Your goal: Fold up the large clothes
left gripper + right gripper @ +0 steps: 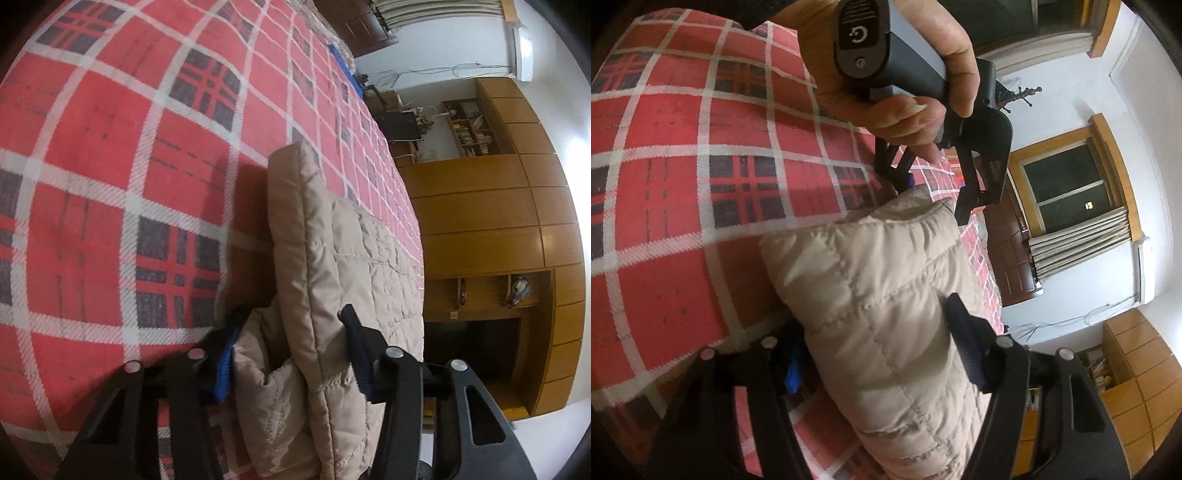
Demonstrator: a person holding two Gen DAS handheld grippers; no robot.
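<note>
Your left hand-held gripper [291, 332] has its fingers spread on either side of the beige quilted jacket [332, 280] — the folded edge sits between them, but whether they pinch it you cannot tell. Your right hand-held gripper [875, 332] straddles the same jacket likewise, its fingers set wide around the padded bundle, grip unclear. In the right wrist view your hand [886, 92] grasps the other gripper's grey handle above the jacket's far end. The jacket lies folded in thick layers on the bed [110, 166], on its red plaid cover — near the edge facing the wooden cabinets [498, 221].
</note>
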